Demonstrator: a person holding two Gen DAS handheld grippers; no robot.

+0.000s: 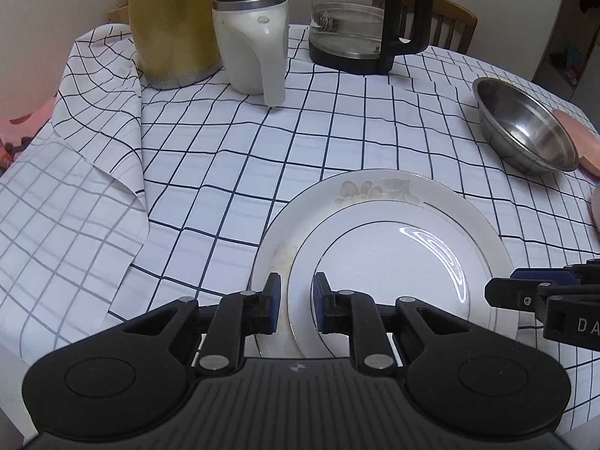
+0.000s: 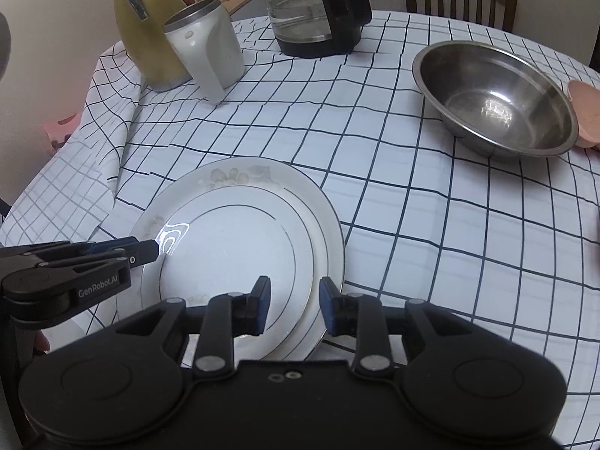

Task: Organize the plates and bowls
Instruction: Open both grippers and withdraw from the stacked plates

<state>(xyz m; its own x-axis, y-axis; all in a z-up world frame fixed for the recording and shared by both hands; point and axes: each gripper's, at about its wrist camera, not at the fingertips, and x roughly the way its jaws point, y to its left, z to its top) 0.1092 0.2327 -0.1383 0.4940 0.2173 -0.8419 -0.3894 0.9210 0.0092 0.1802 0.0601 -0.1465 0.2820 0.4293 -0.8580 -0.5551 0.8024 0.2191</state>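
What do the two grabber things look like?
Both the left gripper and the right gripper are matte black plastic with silver rivets, round side discs and blue-padded jaws. White lettering on the left one's side reads GenRobot.AI. No cables or sleeves show.

Both wrist views look steeply down, close — sharing the stacked plates (image 1: pixel 393 247).

Bare tablecloth (image 2: pixel 375 187) lies open between the stacked plates (image 2: pixel 232 247), steel bowl (image 2: pixel 495 97) and kettles (image 1: pixel 251 41).

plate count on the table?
2, stacked: small plate atop the large floral plate, near edge between both grippers. A pink item behind the steel bowl could be another; unclear.
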